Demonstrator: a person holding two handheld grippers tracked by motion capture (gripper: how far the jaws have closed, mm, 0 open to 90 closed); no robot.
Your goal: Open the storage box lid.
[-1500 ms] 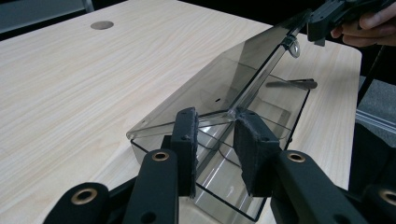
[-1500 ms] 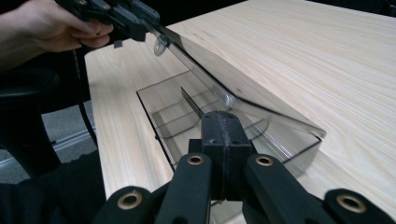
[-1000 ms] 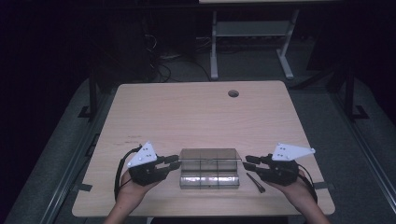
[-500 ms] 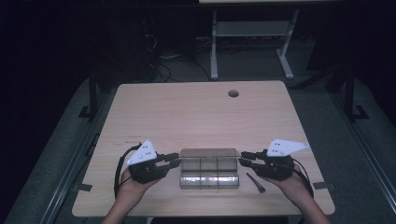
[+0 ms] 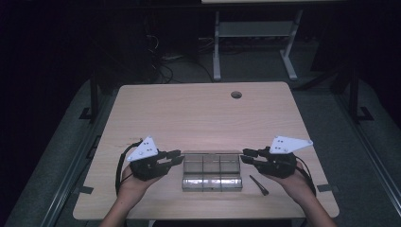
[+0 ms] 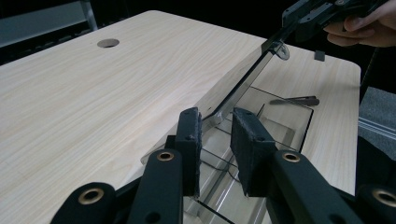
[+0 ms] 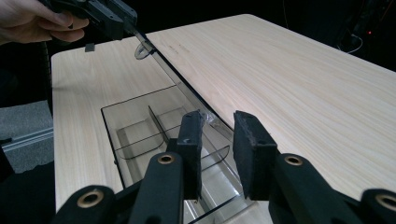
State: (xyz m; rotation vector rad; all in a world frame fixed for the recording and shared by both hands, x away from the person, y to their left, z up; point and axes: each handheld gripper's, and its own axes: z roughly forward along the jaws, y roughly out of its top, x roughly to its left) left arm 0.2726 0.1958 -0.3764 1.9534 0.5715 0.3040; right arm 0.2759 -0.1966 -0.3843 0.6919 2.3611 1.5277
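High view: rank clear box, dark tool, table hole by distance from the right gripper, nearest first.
From the right gripper:
1. Clear box, right beside its jaws, at table centre-front.
2. Dark tool, just below the gripper, right of the box.
3. Table hole, far edge.

- I am working in what is looking like a lab or recording room, dimly lit, with the surroundings falling into darkness.
- A plain light-wood table [image 5: 198, 113] with a round cable hole [image 5: 236, 94] is standing on grey carpet [image 5: 326, 127].
- Loose cables [image 5: 163, 66] are lying on the floor beyond the table.
- A white metal table frame [image 5: 255, 42] is standing behind, its top cut off by the picture edge.
- Strips of dark tape [image 5: 83, 190] are sitting at the table's edges.
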